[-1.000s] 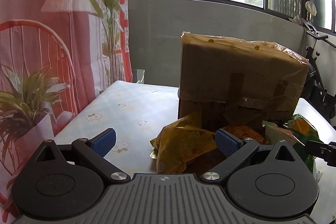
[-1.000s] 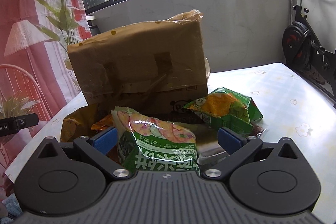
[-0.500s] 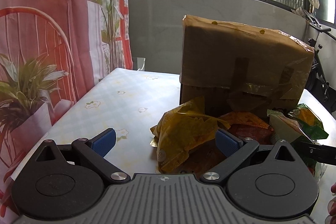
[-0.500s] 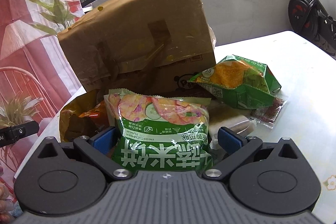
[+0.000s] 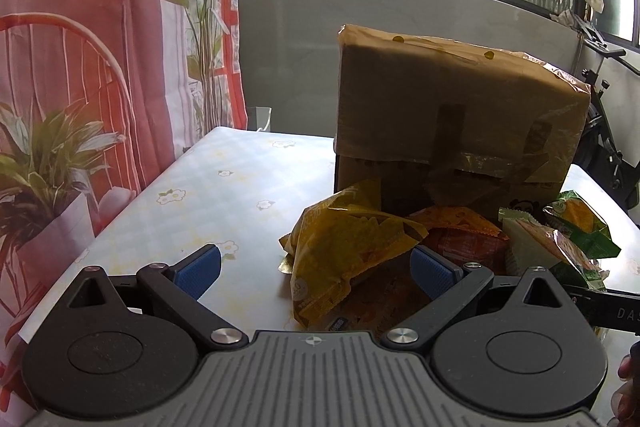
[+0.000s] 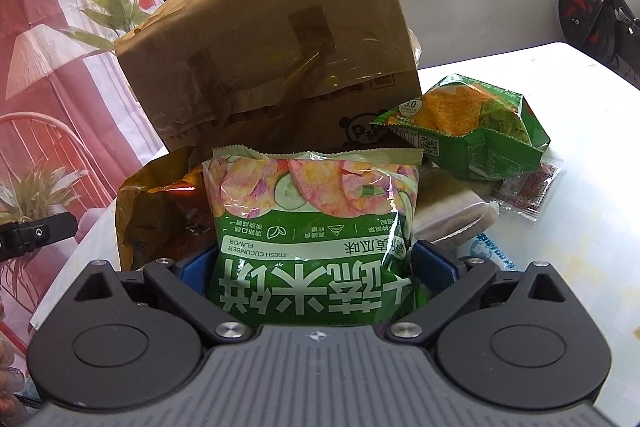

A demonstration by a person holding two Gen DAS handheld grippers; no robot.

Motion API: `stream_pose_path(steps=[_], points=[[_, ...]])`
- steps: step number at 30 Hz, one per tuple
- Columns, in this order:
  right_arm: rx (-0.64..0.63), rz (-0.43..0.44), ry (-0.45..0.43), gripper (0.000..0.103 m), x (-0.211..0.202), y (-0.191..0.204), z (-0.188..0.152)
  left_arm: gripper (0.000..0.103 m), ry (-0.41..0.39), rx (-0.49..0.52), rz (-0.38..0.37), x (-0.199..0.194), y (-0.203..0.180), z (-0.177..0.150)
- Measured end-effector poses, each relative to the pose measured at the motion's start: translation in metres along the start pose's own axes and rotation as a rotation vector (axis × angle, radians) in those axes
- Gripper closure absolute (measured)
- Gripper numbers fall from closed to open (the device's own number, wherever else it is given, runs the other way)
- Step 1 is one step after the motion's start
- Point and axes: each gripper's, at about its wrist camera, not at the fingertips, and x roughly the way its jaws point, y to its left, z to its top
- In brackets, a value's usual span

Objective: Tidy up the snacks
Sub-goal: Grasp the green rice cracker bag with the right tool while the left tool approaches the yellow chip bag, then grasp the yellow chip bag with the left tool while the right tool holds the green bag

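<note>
A pile of snack bags lies on the table in front of a taped cardboard box (image 5: 452, 115), which also shows in the right wrist view (image 6: 276, 43). My right gripper (image 6: 314, 267) is open, its blue pads on either side of a green cucumber rice-cracker bag (image 6: 316, 223); I cannot tell if they touch it. My left gripper (image 5: 314, 269) is open and empty, with a yellow bag (image 5: 344, 243) between its fingers and just ahead. An orange bag (image 5: 460, 235) lies behind it.
A second green bag (image 6: 468, 131) lies to the right beside a small clear red packet (image 6: 528, 191) and a pale wrapped snack (image 6: 448, 207). The flowered tablecloth (image 5: 224, 195) stretches left. A red printed curtain (image 5: 80, 67) hangs left; an exercise bike (image 6: 596, 7) stands right.
My right gripper has moved forward and down onto the green cucumber bag, which now fills the space between its fingers. My left gripper has edged slightly closer to the yellow bag.
</note>
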Motion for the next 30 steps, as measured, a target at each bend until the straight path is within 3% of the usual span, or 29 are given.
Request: stream_pose_path(steps=[3, 6, 14, 22, 30], points=[[-0.020, 0.016, -0.010, 0.020, -0.005, 0.003, 0.001, 0.001, -0.001, -0.006, 0.001, -0.001, 0.000, 0.000], [-0.042, 0.011, -0.014, 0.024, -0.009, 0.007, 0.001, 0.001, -0.003, -0.011, -0.003, -0.002, 0.001, -0.001], [-0.104, -0.023, -0.149, 0.026, -0.041, 0.017, 0.008, 0.005, -0.007, -0.043, -0.005, -0.003, 0.007, 0.003], [-0.169, -0.061, -0.289, 0.026, -0.068, 0.026, 0.028, 0.005, -0.034, -0.094, 0.008, 0.000, 0.023, 0.031], [-0.236, -0.048, -0.308, 0.026, -0.058, 0.038, 0.040, 0.006, -0.007, -0.123, -0.044, 0.046, 0.021, 0.059]])
